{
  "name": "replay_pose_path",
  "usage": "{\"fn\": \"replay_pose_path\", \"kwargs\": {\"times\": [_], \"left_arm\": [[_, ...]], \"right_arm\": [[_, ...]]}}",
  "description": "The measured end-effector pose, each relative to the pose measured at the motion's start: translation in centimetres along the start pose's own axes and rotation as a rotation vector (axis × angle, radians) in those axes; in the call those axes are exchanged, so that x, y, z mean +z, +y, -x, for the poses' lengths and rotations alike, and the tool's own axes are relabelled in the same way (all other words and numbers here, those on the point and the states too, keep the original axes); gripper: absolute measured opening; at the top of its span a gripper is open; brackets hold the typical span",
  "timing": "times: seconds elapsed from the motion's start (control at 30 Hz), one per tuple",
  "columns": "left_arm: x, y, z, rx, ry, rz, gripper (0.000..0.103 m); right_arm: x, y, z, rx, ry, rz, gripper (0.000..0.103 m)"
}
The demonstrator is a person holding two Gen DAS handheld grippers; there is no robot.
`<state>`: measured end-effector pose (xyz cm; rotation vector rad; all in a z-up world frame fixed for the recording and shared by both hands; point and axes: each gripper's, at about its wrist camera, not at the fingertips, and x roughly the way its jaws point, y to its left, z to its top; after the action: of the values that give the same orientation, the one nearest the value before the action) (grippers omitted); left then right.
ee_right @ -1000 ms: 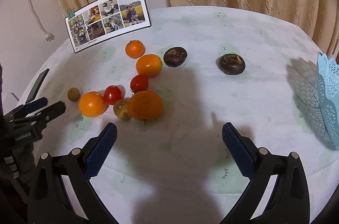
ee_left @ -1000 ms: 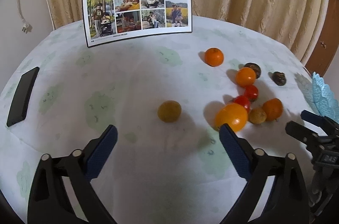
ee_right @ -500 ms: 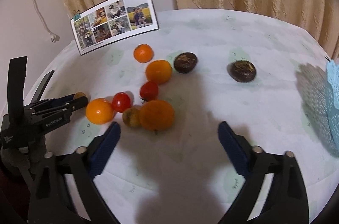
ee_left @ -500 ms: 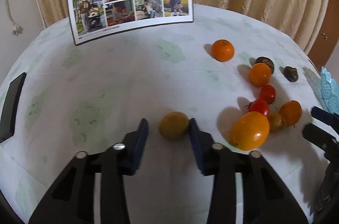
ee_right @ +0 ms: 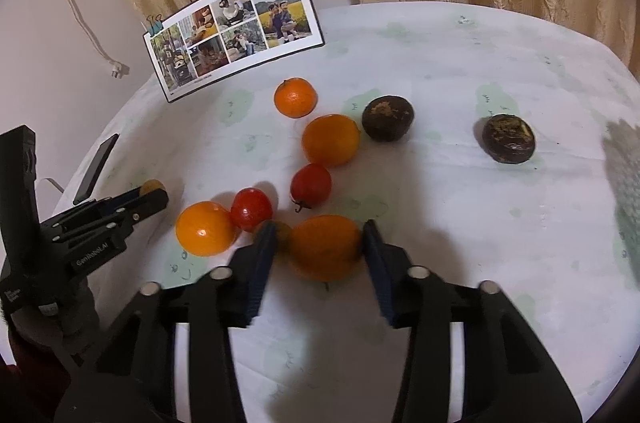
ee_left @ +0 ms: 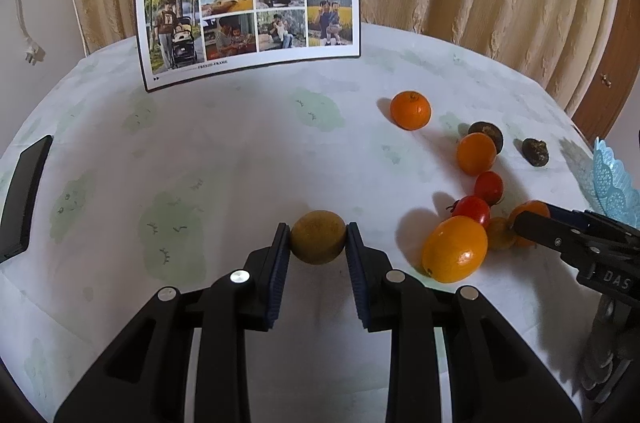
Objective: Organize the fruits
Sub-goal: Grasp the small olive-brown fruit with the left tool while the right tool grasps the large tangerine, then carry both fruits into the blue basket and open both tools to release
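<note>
My left gripper (ee_left: 318,243) is shut on a small yellow-brown fruit (ee_left: 318,241) that rests on the white tablecloth; the fruit also shows in the right wrist view (ee_right: 152,186). My right gripper (ee_right: 320,243) stands around a large orange fruit (ee_right: 325,247); its right pad touches the fruit, and a small gap shows at the left pad. Beside it lie a small brown fruit (ee_right: 282,231), two red tomatoes (ee_right: 251,209) (ee_right: 311,184), several oranges (ee_right: 205,228) (ee_right: 330,139) (ee_right: 295,97) and two dark fruits (ee_right: 387,118) (ee_right: 508,139).
A photo board (ee_left: 248,19) stands at the back of the round table (ee_left: 200,143). A black phone (ee_left: 24,191) lies at the left edge. A light blue lace basket (ee_left: 614,183) sits at the right edge. Curtains hang behind.
My left gripper has moved forward and shut on the yellow-brown fruit. My right gripper has moved forward to the large orange and its jaws have narrowed around it.
</note>
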<state>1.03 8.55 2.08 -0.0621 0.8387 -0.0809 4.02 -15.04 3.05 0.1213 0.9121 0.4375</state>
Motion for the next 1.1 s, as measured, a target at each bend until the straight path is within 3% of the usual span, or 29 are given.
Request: {"fn": "replay_pose_path", "kwargs": {"times": [0.17,0.4,0.7,1.1], "left_arm": [[0.1,-0.4,0.6,0.002,-0.007,0.003,0.029],[0.5,-2.0,2.0,0.003,-0.036,-0.021,0.029],[1.1,-6.6,2.9,-0.030,-0.051,-0.094,0.029],[1.9,-14.2,3.1,-0.093,-0.051,-0.198,0.029]], "right_arm": [[-0.5,-0.6,1.1,0.004,-0.015,-0.020,0.040],[-1.0,-2.6,6.1,-0.052,-0.144,-0.058,0.040],[-2.8,-10.0,14.5,-0.234,-0.339,-0.212,0.040],[-6.9,-20.1,19.0,-0.410,-0.376,-0.404,0.040]]}}
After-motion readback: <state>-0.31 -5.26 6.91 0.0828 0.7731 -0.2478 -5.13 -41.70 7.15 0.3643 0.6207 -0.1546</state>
